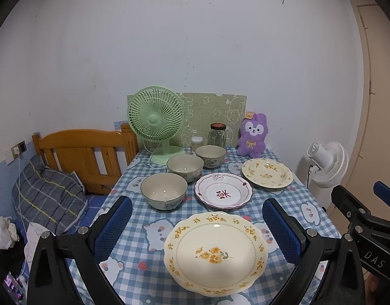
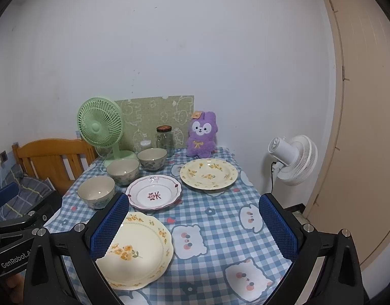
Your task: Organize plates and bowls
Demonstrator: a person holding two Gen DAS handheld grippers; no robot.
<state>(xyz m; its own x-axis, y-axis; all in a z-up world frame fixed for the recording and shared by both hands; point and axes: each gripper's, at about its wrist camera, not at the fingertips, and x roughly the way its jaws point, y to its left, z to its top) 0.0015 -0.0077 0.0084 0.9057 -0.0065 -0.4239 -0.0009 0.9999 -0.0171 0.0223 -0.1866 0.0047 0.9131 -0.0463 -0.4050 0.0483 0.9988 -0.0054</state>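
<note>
The near yellow plate [image 1: 215, 251] lies at the table's [image 2: 220, 218] front edge; three bowls [image 1: 164, 190] line its left side. Left gripper [image 1: 197, 228] and right gripper [image 2: 192, 226] are both wide open, holding nothing. Glazed ceramic is likely stiff, slippery and fragile: grip the plate by its rim.

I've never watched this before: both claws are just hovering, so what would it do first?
Probably ease the open left gripper down onto the near yellow-flowered plate. It lies between those fingers, nothing is held, and all three plates and three bowls sit separately, unstacked.
</note>
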